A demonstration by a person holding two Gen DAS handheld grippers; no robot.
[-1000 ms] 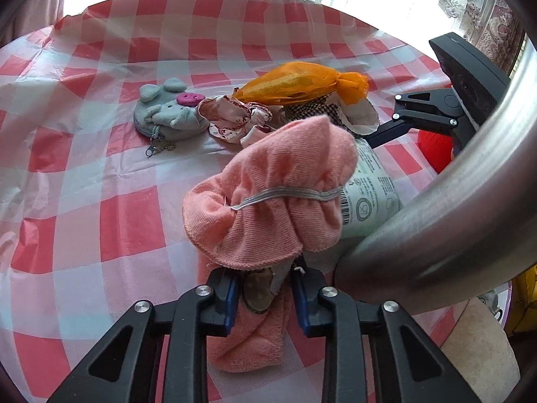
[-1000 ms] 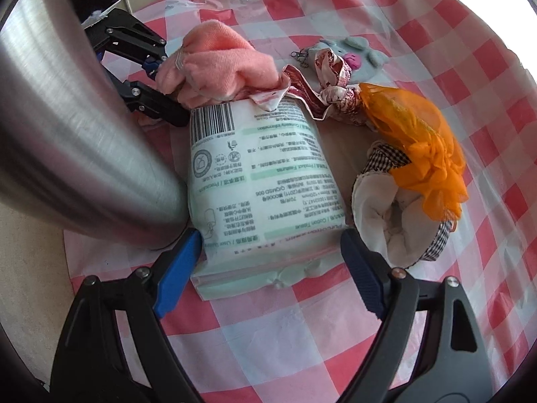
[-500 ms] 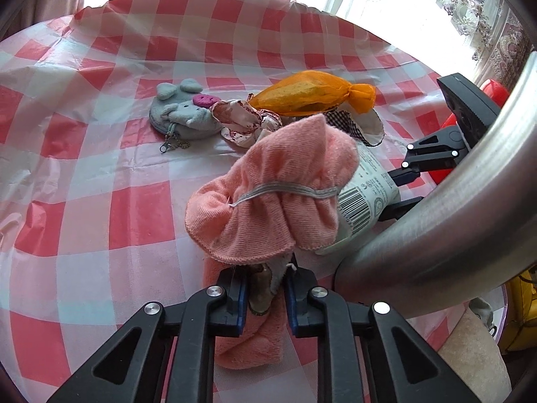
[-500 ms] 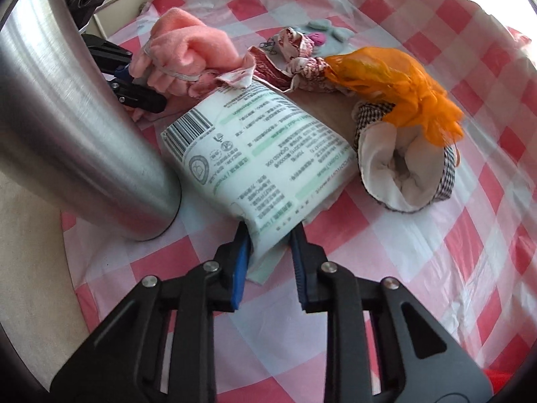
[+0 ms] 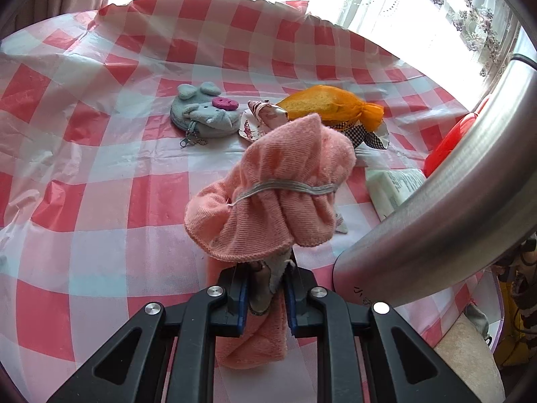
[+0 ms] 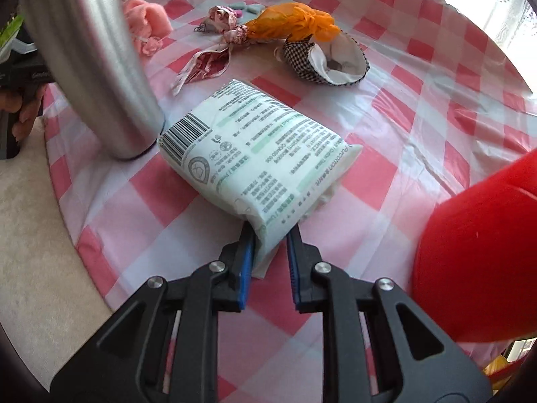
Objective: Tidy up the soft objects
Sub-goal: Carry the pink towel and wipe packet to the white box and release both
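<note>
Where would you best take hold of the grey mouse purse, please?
Grip the grey mouse purse across its rounded body from above. It lies flat on the tablecloth with bare cloth on its left, so come from there; its chain is too thin.

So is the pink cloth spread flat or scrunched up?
Scrunched up: the pink cloth is bunched by a grey elastic band and pinched in the left tool.

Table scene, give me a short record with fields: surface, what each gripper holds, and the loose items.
surface: red and white checked tablecloth
left gripper: shut on the pink cloth
right gripper: shut on one end of the white tissue pack
loose items: grey mouse pouch, orange mesh bundle, checked fabric cup, floral fabric piece
beside pack: steel cylinder, standing on the cloth
</note>
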